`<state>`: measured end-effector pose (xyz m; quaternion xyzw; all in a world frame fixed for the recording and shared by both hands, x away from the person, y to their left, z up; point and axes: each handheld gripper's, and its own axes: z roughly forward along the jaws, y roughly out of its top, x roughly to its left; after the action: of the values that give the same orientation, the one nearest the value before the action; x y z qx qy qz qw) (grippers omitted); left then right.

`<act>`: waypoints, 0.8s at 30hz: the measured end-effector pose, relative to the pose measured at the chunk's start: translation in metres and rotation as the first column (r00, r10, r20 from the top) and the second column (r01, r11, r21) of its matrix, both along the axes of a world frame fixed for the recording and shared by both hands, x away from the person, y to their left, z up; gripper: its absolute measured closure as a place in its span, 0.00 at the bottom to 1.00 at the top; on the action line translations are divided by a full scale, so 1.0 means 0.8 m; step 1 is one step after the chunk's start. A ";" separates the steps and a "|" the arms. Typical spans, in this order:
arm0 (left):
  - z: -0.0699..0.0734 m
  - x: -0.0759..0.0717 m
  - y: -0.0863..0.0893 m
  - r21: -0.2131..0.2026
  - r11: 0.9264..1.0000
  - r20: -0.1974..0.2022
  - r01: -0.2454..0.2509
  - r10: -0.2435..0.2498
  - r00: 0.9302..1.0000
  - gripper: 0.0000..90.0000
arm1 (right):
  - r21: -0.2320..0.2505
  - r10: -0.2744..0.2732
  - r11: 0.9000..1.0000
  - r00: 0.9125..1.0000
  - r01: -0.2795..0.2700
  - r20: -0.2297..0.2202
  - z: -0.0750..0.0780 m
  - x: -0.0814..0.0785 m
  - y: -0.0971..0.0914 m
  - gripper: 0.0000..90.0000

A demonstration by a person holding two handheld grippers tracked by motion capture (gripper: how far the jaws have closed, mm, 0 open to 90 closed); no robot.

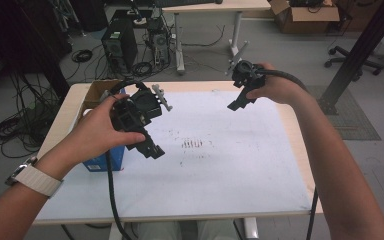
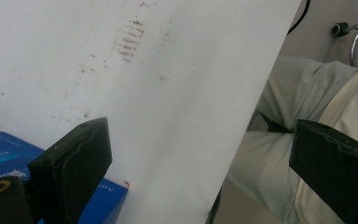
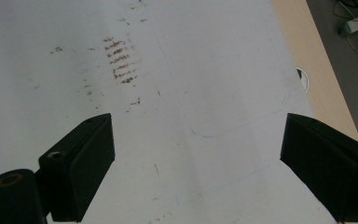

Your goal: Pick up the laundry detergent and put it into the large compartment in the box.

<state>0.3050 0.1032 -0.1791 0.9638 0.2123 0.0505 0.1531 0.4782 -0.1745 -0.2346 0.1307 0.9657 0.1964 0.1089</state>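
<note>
Currently | blue box point(image 1: 102, 161) at desk point(image 1: 230, 195) left edge, just under and left of left hand-held gripper point(image 1: 152, 149), nearer hand; jaws apart, empty | right hand-held gripper point(image 1: 236, 104) well apart near far-right corner, jaws apart, empty | left gripper view shows box point(image 2: 0, 149) beside its jaw; high view shows box's spot on desk.

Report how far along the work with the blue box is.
Done: nothing visibly. The blue box sits at the table's left edge, untouched. In hand: nothing; the left gripper and the right gripper hover above the white sheet, jaws wide apart and empty. Left: presumably reaching and gripping the box.
</note>
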 end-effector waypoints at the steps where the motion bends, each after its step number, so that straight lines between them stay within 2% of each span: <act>1: 0.000 0.000 0.000 0.002 1.000 0.000 0.001 -0.001 1.000 0.07 | 0.002 -0.001 1.000 1.000 0.001 0.002 0.001 -0.001 -0.001 0.11; 24: -0.003 -0.001 -0.003 0.005 1.000 -0.005 -0.002 0.002 1.000 0.07 | -0.003 0.009 1.000 1.000 -0.009 -0.004 -0.001 -0.005 0.004 0.11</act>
<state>0.3044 0.1008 -0.1811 0.9640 0.2136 0.0489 0.1503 0.4745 -0.1714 -0.2355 0.1268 0.9668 0.1949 0.1061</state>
